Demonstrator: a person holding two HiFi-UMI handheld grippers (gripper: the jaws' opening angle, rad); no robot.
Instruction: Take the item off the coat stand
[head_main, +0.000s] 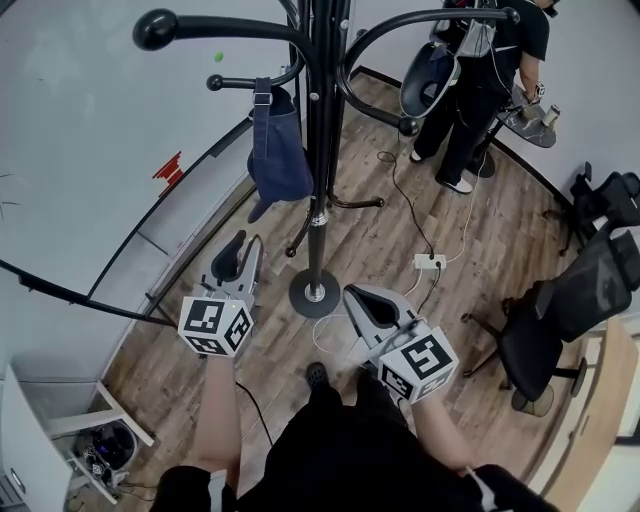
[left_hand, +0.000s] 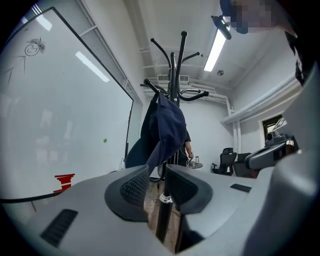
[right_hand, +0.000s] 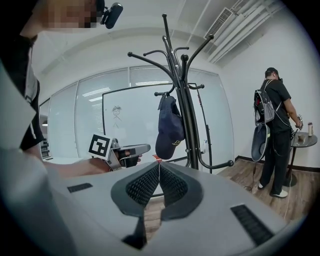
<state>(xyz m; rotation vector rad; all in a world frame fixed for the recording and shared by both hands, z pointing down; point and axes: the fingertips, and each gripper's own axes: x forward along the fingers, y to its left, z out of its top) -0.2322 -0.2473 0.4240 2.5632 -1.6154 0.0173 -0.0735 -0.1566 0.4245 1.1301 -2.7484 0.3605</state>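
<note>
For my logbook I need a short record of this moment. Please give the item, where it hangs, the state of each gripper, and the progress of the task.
item: navy cap
place: hanging on a hook of the black coat stand
left gripper: open, nothing gripped, apart from the cap
right gripper: shut, empty
progress: cap not yet taken off
background: a person standing beyond the stand
</note>
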